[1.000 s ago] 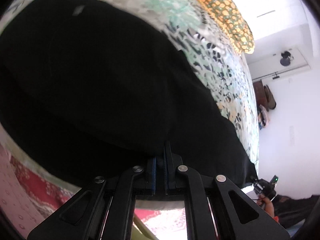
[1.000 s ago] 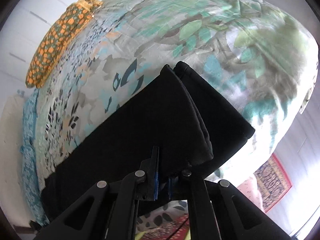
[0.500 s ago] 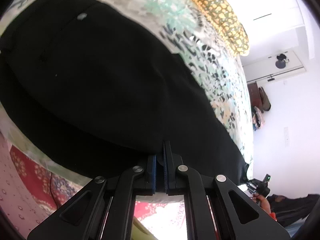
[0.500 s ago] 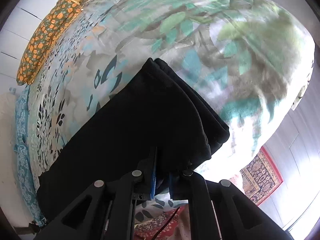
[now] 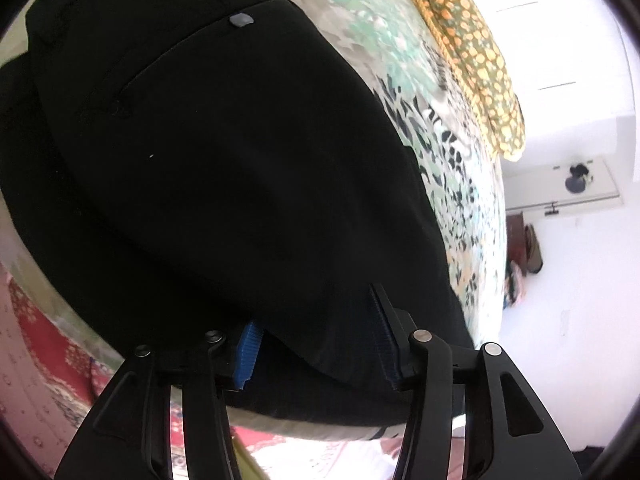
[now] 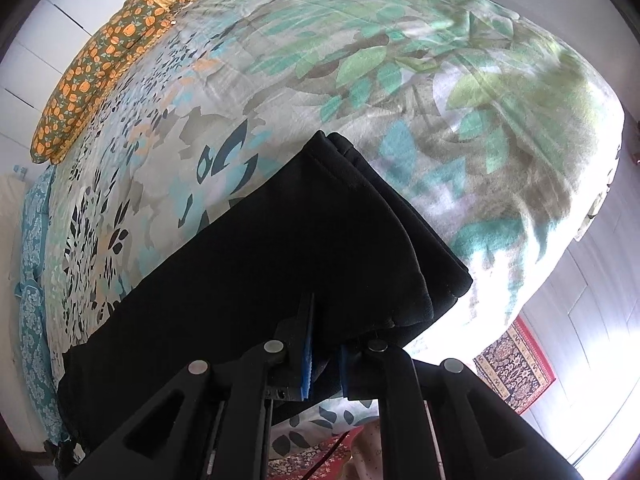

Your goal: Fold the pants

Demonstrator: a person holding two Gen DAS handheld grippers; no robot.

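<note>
Black pants (image 5: 224, 168) lie folded lengthwise on a leaf-patterned bedspread (image 5: 452, 152), waist end with a grey button (image 5: 241, 20) and a back pocket at the far left. My left gripper (image 5: 316, 344) is open, its blue pads spread on either side of the pants' near edge. In the right wrist view the leg end of the pants (image 6: 280, 264) lies near the bed's front edge on the bedspread (image 6: 420, 80). My right gripper (image 6: 326, 354) is shut on the pants' near edge by the hems.
An orange-flowered pillow (image 5: 472, 60) lies at the head of the bed; it also shows in the right wrist view (image 6: 104, 64). Red patterned rugs (image 6: 516, 364) cover the floor by the bed. White walls stand behind.
My left gripper has opened and let go of the pants' edge. The right gripper stays shut on the leg end, which has shifted slightly on the bed.
</note>
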